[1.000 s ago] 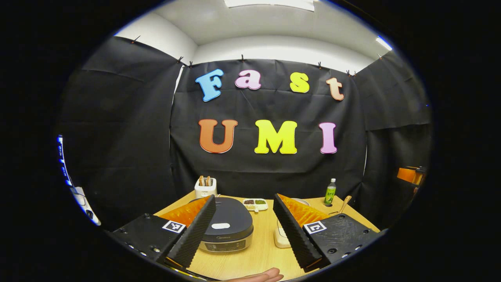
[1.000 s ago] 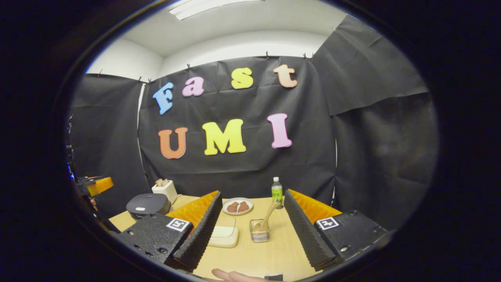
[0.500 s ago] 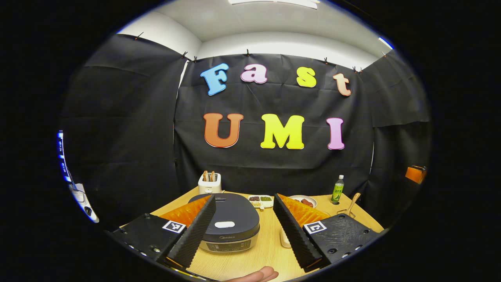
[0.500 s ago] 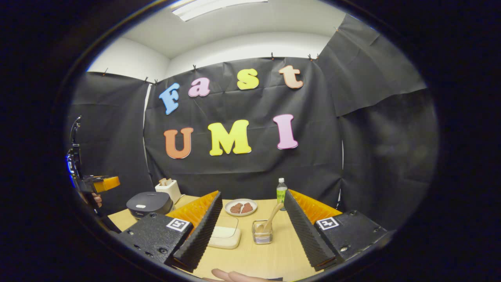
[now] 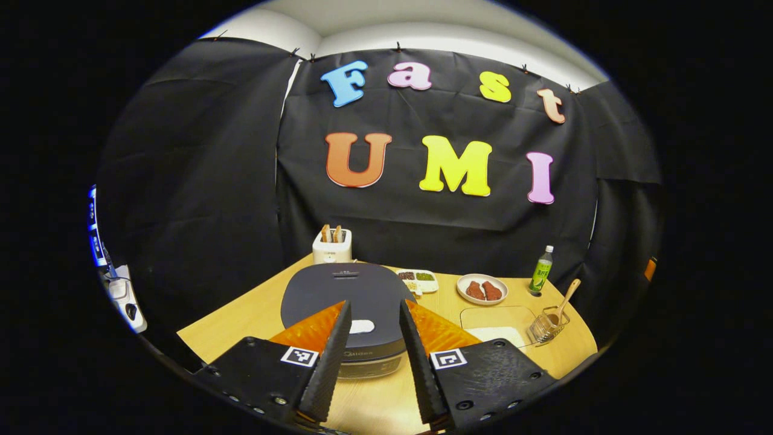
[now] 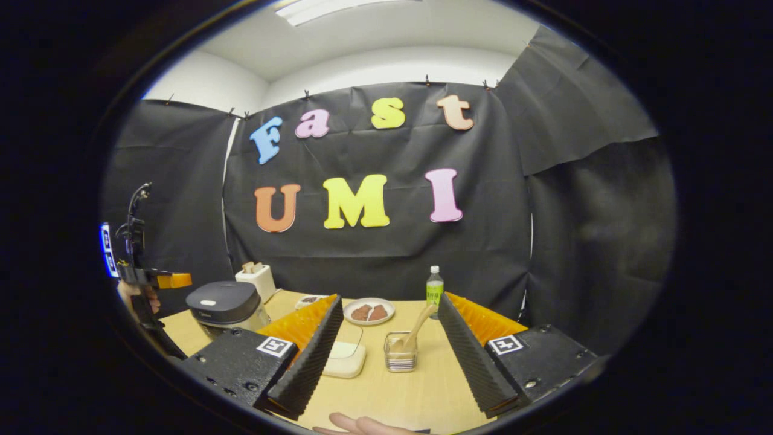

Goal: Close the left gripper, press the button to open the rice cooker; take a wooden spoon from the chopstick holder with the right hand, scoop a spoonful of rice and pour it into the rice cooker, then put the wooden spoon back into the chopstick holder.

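Note:
The dark grey rice cooker [image 5: 353,289] stands shut on the wooden table, its white button [image 5: 361,326] showing between my left gripper's fingers. My left gripper [image 5: 374,304] hovers just above the front of the lid, open with a narrow gap and nothing held. The wooden spoon [image 5: 568,295] leans in the wire chopstick holder [image 5: 545,327] at the right, beside a lidded box of rice [image 5: 492,324]. My right gripper [image 6: 389,301] is wide open over the table, with the holder [image 6: 400,355] and spoon [image 6: 419,322] straight ahead of it. The cooker [image 6: 222,300] and left gripper [image 6: 158,280] sit far left.
A toaster [image 5: 331,248] stands behind the cooker, with a small divided dish [image 5: 418,278], a plate of brown pieces [image 5: 482,290] and a green bottle [image 5: 542,275] along the back. The table edge [image 5: 241,314] runs close on the left. A hand [image 6: 362,425] shows below my right gripper.
My left gripper has moved forward and down over the cooker lid, and its fingers have drawn much closer together. My right gripper has barely shifted and stays wide open.

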The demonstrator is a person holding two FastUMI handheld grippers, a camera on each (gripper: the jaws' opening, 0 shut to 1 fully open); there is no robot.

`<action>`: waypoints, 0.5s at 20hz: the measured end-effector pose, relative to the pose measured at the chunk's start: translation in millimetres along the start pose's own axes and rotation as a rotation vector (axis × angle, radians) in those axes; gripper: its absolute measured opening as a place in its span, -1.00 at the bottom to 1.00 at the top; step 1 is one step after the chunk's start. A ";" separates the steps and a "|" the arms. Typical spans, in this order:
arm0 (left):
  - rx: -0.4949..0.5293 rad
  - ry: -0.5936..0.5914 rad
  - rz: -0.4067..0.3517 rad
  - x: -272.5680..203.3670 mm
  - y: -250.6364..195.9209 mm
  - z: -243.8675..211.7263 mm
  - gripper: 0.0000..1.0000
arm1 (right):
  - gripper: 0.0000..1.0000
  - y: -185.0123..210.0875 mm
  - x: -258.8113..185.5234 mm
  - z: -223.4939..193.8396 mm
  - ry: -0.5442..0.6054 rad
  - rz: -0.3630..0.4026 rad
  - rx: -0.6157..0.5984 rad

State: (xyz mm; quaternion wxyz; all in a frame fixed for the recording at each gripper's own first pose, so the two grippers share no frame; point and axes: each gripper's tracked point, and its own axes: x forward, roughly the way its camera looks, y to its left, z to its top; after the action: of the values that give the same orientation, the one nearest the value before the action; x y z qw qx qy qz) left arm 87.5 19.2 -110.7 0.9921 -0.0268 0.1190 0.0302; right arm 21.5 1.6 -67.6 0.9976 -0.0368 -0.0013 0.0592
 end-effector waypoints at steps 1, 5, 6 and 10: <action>-0.008 0.026 -0.010 1.9 -1.4 -4.7 -0.23 | 1.00 1.1 3.2 -6.3 0.014 0.005 -0.003; -0.029 0.098 0.024 37.4 7.8 -30.2 -0.81 | 1.00 0.4 13.8 -27.0 0.042 0.020 -0.007; -0.041 0.118 0.043 42.0 15.7 -28.7 -1.00 | 1.00 0.9 15.1 -32.2 0.050 0.024 -0.002; -0.050 0.156 0.056 35.0 14.0 -32.9 -1.00 | 1.00 -3.4 20.5 -45.9 0.070 0.033 0.008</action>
State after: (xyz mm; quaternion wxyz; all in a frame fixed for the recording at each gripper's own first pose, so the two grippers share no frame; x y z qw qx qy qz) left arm 112.9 33.1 -151.6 0.9776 -0.0503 0.1958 0.0588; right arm 42.5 -2.8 -113.2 0.9960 -0.0350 0.0342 0.0743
